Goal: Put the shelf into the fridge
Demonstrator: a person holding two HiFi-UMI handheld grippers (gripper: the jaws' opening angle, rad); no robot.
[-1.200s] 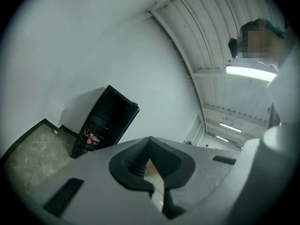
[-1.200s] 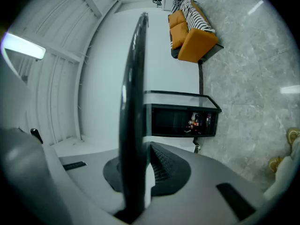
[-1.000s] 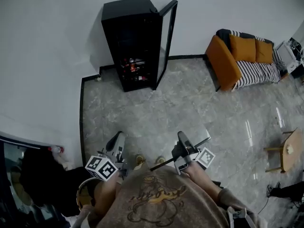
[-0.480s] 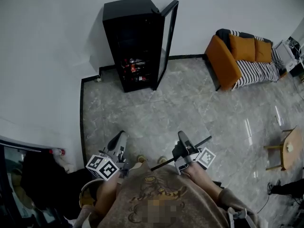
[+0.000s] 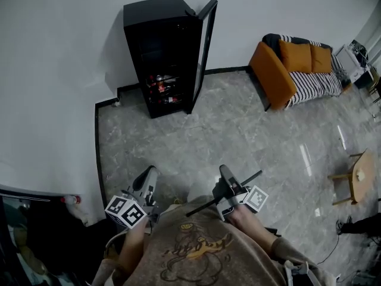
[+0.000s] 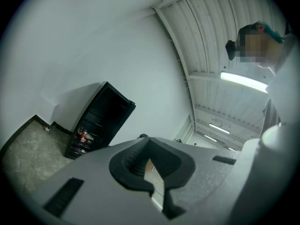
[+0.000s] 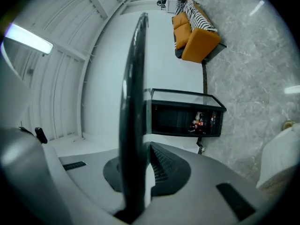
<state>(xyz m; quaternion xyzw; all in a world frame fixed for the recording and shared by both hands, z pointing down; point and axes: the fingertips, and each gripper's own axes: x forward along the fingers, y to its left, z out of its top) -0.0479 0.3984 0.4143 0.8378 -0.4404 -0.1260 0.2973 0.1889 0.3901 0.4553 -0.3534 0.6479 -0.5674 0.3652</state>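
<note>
Right gripper point(image 5: 225, 177) clamps the shelf point(image 5: 253, 177) edge-on.

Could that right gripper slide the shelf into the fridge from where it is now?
Probably not yet: the right gripper holds the shelf near the person, while the fridge stands across the floor by the wall. Its door is open, though.
</note>
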